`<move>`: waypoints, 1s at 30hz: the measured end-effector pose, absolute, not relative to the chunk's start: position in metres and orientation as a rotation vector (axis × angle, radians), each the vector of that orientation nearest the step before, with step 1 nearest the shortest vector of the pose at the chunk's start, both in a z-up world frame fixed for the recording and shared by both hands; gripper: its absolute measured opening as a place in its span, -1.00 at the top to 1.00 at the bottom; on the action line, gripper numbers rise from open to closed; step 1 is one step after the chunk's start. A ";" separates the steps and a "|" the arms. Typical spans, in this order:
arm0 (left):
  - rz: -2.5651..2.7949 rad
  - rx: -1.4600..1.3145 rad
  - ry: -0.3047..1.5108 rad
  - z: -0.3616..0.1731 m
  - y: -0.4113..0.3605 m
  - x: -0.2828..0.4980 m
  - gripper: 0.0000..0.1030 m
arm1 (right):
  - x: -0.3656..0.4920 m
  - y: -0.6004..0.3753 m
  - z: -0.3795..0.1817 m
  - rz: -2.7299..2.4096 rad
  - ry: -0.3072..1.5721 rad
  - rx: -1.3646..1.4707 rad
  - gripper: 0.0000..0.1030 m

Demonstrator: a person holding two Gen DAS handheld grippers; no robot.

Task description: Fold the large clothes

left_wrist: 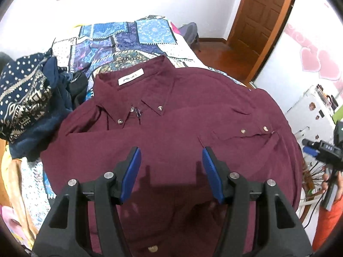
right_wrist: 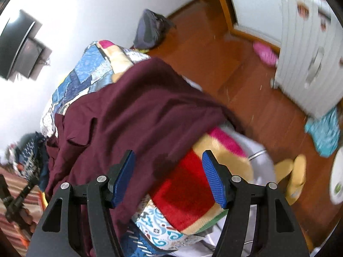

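The maroon button-down shirt (left_wrist: 175, 115) is matt woven cloth with shiny metal-look buttons, the patchwork bedspread (left_wrist: 128, 42) printed cotton, the orange-brown floor (right_wrist: 246, 90) glossy wood.

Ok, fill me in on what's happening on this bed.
A person holding a gripper in each hand is folding clothes. A maroon button-down shirt lies spread face up on the patchwork quilt, collar toward the wall. The left gripper hovers open above the shirt's front, gripping nothing. The right gripper is open too, over the shirt's edge where it drapes off the side of the bed. A pile of dark patterned clothes sits beside the shirt.
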State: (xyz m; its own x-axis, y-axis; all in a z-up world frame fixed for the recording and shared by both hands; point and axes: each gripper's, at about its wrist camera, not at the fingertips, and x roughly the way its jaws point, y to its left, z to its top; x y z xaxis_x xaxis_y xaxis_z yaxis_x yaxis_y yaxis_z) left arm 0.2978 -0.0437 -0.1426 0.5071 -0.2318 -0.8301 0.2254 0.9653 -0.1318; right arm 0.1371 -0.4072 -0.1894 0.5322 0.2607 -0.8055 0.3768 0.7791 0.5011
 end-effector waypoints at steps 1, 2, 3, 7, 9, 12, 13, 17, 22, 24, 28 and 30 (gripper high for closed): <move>-0.272 -0.009 1.008 -0.145 -0.043 0.298 -0.13 | 0.139 -0.410 -0.197 -0.067 1.040 0.742 -0.18; -0.268 -0.007 1.018 -0.149 -0.043 0.300 -0.13 | 0.141 -0.412 -0.203 -0.059 1.048 0.770 -0.18; -0.264 -0.002 1.027 -0.152 -0.043 0.300 -0.13 | 0.143 -0.413 -0.208 -0.053 1.051 0.783 -0.20; -0.239 0.046 1.061 -0.168 -0.042 0.302 -0.13 | 0.155 -0.415 -0.212 -0.043 1.018 0.771 -0.20; -0.227 0.053 1.070 -0.173 -0.040 0.301 -0.13 | 0.163 -0.418 -0.219 -0.034 1.003 0.800 -0.19; -0.228 0.035 1.083 -0.178 -0.034 0.301 -0.13 | 0.172 -0.426 -0.231 -0.045 0.993 0.851 -0.09; -0.228 0.031 1.088 -0.179 -0.033 0.300 -0.13 | 0.174 -0.428 -0.234 -0.053 0.987 0.864 -0.06; -0.217 0.041 1.084 -0.179 -0.029 0.296 -0.13 | 0.182 -0.431 -0.234 -0.098 0.979 0.861 0.33; -0.210 0.012 1.067 -0.174 -0.019 0.291 -0.13 | 0.181 -0.421 -0.216 -0.122 0.943 0.787 0.76; -0.208 0.002 1.059 -0.171 -0.015 0.289 -0.13 | 0.179 -0.417 -0.205 -0.123 0.910 0.756 0.80; -0.204 -0.011 1.041 -0.166 -0.008 0.284 -0.13 | 0.173 -0.407 -0.169 -0.100 0.841 0.729 0.81; -0.200 -0.014 1.030 -0.163 -0.004 0.280 -0.13 | 0.172 -0.398 -0.142 -0.047 0.787 0.714 0.82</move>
State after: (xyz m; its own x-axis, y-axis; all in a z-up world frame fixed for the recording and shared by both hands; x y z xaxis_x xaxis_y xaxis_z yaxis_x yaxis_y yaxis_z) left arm 0.2804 -0.0039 -0.1629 0.4985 -0.1720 -0.8497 0.1584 0.9817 -0.1058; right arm 0.1718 -0.3978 -0.1424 0.7176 0.2171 -0.6617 0.2937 0.7671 0.5703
